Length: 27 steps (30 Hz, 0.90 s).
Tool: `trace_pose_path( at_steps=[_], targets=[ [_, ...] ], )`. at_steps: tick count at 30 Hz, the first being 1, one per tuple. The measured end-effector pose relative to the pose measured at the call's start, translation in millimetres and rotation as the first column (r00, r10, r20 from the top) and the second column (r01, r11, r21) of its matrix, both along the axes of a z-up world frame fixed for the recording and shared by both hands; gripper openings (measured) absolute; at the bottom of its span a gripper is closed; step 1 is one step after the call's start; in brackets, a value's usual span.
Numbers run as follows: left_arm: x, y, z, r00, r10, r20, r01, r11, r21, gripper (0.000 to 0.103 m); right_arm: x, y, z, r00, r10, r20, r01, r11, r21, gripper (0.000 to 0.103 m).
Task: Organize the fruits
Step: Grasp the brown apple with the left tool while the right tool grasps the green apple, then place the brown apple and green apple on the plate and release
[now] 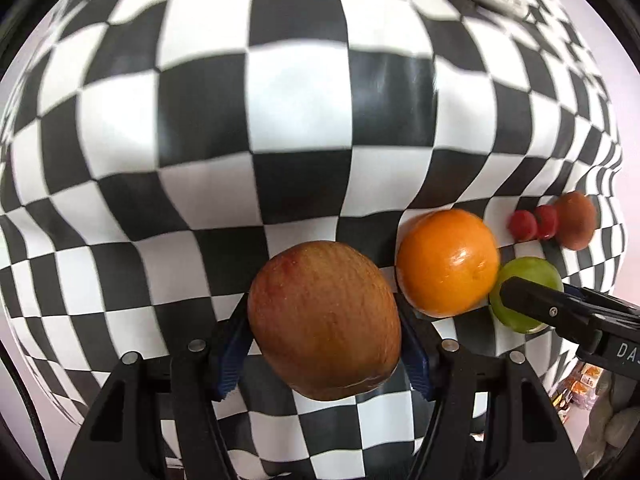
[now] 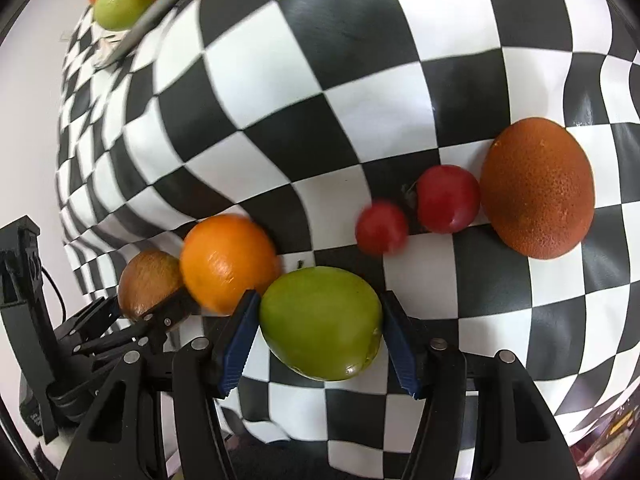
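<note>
Surface: black-and-white checkered cloth is covering the table, rippling in soft folds.
Left gripper: left gripper is pointing down, its blue ribbed pads clamping a reddish-brown streaked apple by both sides, jaws about half spread.
Right gripper: right gripper is squeezing a smooth green round fruit between its blue pads, roughly half spread.
Neighbours: glossy orange is sitting just beside the green fruit and close to the left gripper's apple; in the right wrist view it is blurring.
Further right: two small red round fruits are lying next to a dull brown-orange pitted fruit.
Background: grey-rimmed tray at the far edge is holding orange and green fruits.
</note>
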<state>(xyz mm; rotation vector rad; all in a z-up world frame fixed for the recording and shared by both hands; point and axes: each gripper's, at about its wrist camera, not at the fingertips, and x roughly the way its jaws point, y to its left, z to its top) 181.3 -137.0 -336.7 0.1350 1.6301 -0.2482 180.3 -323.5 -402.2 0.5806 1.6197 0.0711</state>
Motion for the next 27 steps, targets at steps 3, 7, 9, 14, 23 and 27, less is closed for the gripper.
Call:
trace_pose_path(
  at_steps=[3,7,9,14,23,27],
  targets=[
    [10,3,14,1.000,0.003,0.012,-0.003,0.999,-0.043,0.063,1,-2,14,1.000,-0.009,0.022,0.009,1.000,0.029,0.063],
    [15,-4,38,0.999,0.002,0.037,0.001,0.996,-0.093,0.063,6,-9,33,0.998,-0.028,0.057,0.025,0.998,0.061,0.063],
    [22,-9,58,0.998,0.000,0.065,0.008,0.992,-0.124,0.063,10,-12,45,0.996,-0.042,0.079,0.035,0.996,0.083,0.063],
    [57,-28,108,0.991,0.002,0.137,0.026,0.979,-0.204,0.063,33,-30,79,0.984,-0.106,0.141,0.085,0.985,0.147,0.063],
    [194,-62,166,0.956,-0.077,0.282,0.119,0.984,-0.135,0.063,129,-83,139,0.921,-0.248,0.301,0.212,0.966,0.147,0.063],
    [241,-71,153,0.951,-0.128,0.281,0.147,0.988,-0.047,0.063,179,-99,136,0.909,-0.273,0.313,0.256,0.962,0.096,0.063]
  ],
)
